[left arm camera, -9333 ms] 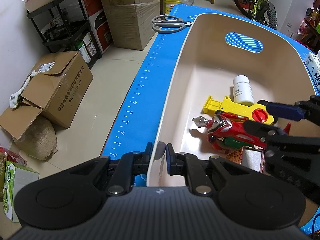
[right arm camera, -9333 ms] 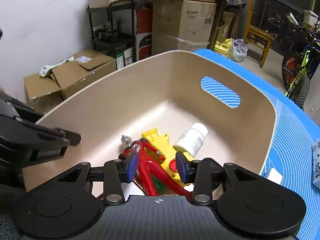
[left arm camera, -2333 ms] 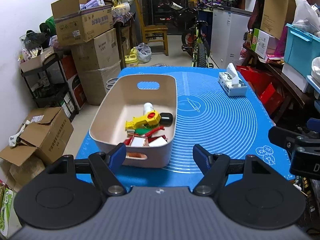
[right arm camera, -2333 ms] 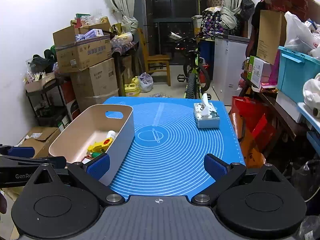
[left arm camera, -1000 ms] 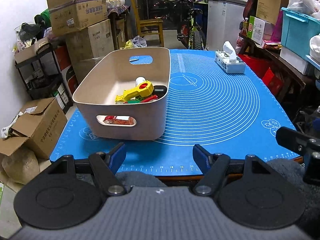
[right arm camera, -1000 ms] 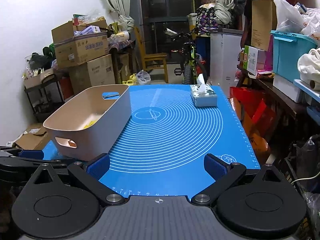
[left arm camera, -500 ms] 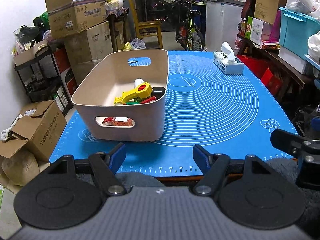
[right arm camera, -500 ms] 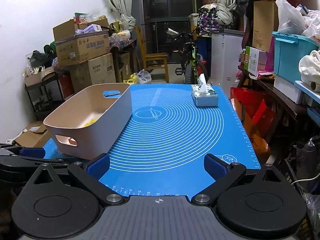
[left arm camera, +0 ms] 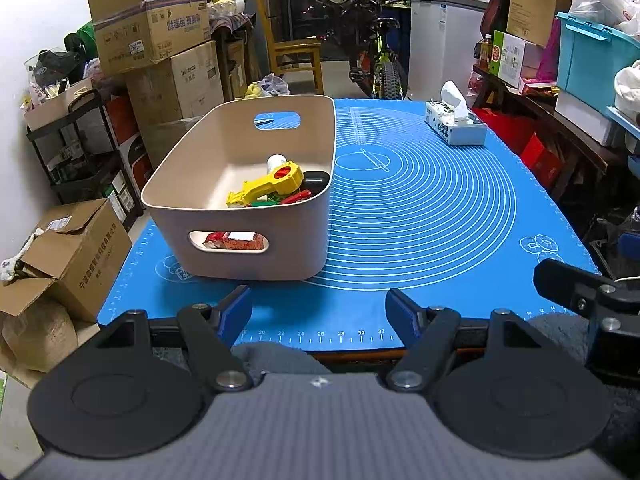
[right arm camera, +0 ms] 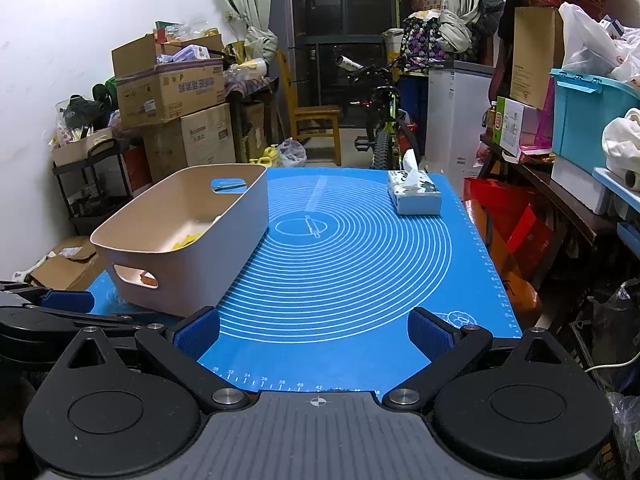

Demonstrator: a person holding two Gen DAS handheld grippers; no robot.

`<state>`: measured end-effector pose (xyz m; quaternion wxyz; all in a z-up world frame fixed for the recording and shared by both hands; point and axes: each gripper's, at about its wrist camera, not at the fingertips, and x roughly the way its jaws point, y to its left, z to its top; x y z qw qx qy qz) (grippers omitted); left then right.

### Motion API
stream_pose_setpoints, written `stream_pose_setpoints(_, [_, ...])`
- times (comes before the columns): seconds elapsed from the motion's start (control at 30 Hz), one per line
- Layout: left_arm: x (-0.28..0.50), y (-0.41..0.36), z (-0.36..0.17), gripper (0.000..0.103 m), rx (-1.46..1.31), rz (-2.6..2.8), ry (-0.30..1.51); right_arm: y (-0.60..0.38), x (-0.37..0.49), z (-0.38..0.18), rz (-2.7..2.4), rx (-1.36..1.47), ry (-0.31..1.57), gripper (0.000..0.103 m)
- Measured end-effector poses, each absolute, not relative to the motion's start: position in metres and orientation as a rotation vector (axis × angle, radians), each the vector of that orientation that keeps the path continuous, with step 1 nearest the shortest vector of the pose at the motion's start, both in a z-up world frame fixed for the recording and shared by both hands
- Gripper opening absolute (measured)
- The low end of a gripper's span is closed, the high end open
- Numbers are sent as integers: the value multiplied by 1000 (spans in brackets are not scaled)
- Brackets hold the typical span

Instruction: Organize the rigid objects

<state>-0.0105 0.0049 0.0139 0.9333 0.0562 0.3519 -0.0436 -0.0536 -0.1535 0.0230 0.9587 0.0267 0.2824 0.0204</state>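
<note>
**Inspector A:** Rigid objects: all those visible sit inside the beige bin [left arm camera: 248, 200], which stands on the left part of the blue mat [left arm camera: 420, 208] on the counter. I count a yellow toy [left arm camera: 268, 188] on top of the pile, a white bottle [left arm camera: 276, 160] behind it, a black item [left arm camera: 316, 180] against the right wall, and a red packet [left arm camera: 236, 241] showing through the near handle slot. Red and green pieces lie under the yellow toy; I cannot identify them.

**Inspector B:** Anything loose outside the bin?

**Inspector A:** Only a tissue box [right arm camera: 414, 194] at the far right of the mat, well apart from the bin. It looks like a fixture, not part of the sort. The mat is otherwise bare in both views.

**Inspector B:** Grippers?

**Inspector A:** The left gripper [left arm camera: 319, 312] is spread wide with nothing between its fingers, hovering at the near counter edge. The right gripper [right arm camera: 314, 332] is likewise spread and empty, near the same edge, clear of the bin.

**Inspector B:** Assessment?

**Inspector A:** In my judgement the collecting is done. Nothing is held and nothing rigid lies stray. At most, the jumbled pile in the bin could be tidied.
</note>
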Motion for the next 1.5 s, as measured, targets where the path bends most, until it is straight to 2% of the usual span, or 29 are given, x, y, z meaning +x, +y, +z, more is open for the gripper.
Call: stream_pose_setpoints(1.5, [-8,7,13,74,101,-92,729,-154,-52,22,41,57,582,100])
